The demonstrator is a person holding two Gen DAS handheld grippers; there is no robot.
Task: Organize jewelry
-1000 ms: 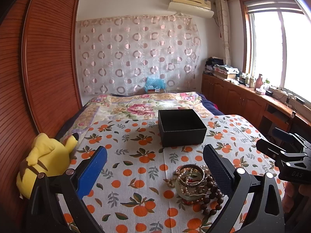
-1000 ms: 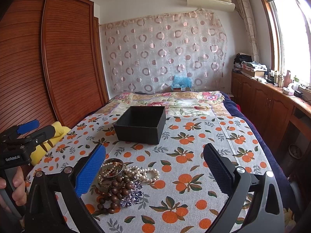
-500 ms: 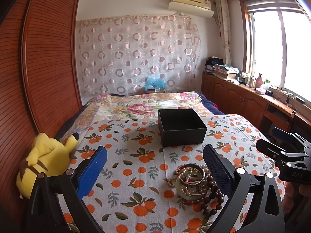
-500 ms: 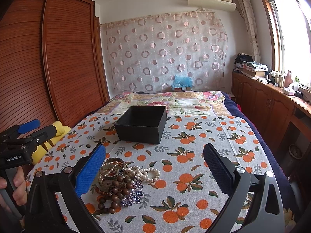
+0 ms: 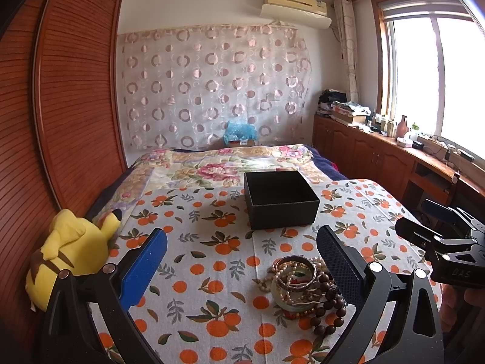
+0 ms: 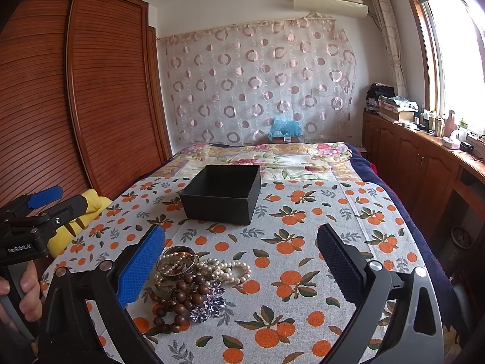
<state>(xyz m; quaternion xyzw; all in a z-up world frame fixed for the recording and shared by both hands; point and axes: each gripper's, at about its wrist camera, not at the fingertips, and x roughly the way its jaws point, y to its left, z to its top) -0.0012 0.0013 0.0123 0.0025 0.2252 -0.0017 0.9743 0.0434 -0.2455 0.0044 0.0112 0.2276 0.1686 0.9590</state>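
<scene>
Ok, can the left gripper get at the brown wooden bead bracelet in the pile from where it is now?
Probably yes. The left gripper is open and empty, and the wooden bead bracelet lies exposed on the pile's near edge, just inside its right finger. Nothing covers it, though the bangles crowd close beside it.

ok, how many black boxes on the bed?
1: the black box sits open on the orange-print cloth, beyond the jewelry pile. Nothing visible inside; its floor is partly hidden.
</scene>
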